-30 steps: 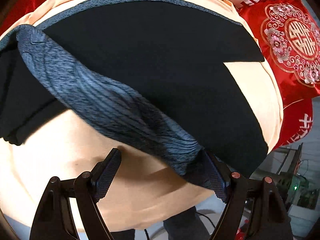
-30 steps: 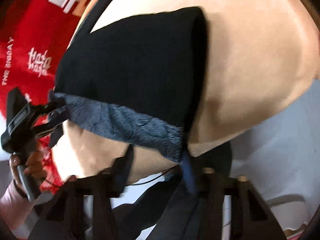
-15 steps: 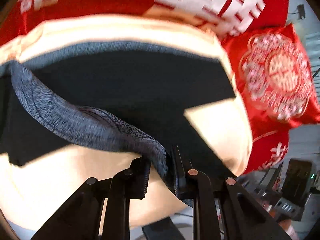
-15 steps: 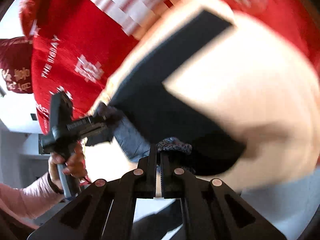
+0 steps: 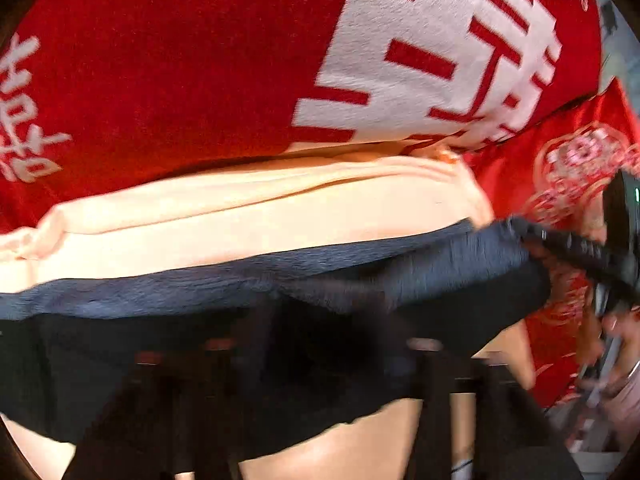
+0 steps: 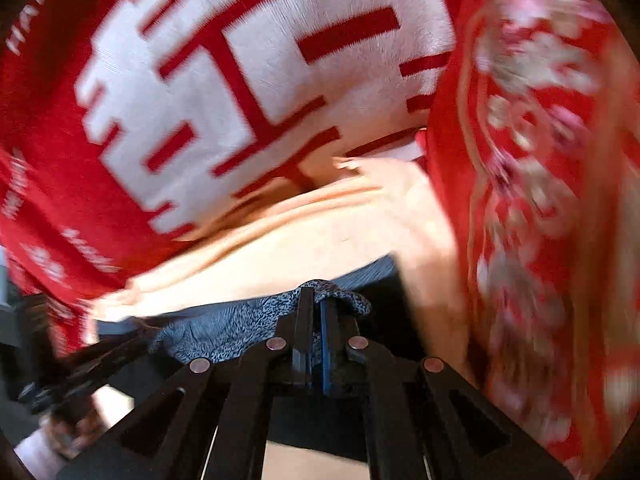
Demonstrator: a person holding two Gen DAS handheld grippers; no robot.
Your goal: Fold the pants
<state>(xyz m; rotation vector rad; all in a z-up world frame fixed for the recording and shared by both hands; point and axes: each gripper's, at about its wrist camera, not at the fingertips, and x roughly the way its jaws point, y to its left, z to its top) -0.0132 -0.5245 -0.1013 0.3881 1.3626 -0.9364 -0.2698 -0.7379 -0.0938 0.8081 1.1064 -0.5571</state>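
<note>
The black pants (image 5: 160, 368) lie folded over on a peach sheet (image 5: 240, 216), with their blue-grey waistband (image 5: 200, 284) along the far edge. My left gripper (image 5: 320, 344) is blurred above the black cloth. Its jaws are opening and stand well apart, and no cloth is pinched between the fingers (image 5: 426, 346). My right gripper (image 6: 316, 308) is shut on a bunched bit of the waistband (image 6: 240, 328). In the left wrist view the right gripper (image 5: 576, 248) holds the band's right end. The left gripper (image 6: 80, 368) shows blurred at the lower left of the right wrist view.
A red blanket with large white characters (image 5: 160, 80) lies just beyond the peach sheet. A red embroidered pillow (image 5: 572, 168) sits to the right, also close in the right wrist view as the pillow (image 6: 540, 160). A person's hand (image 5: 616, 328) holds the right gripper's handle.
Both grippers have carried the near waistband across the pants toward the red blanket. The left gripper, shut on the band half a second ago, has opened. The right has stayed shut on it.
</note>
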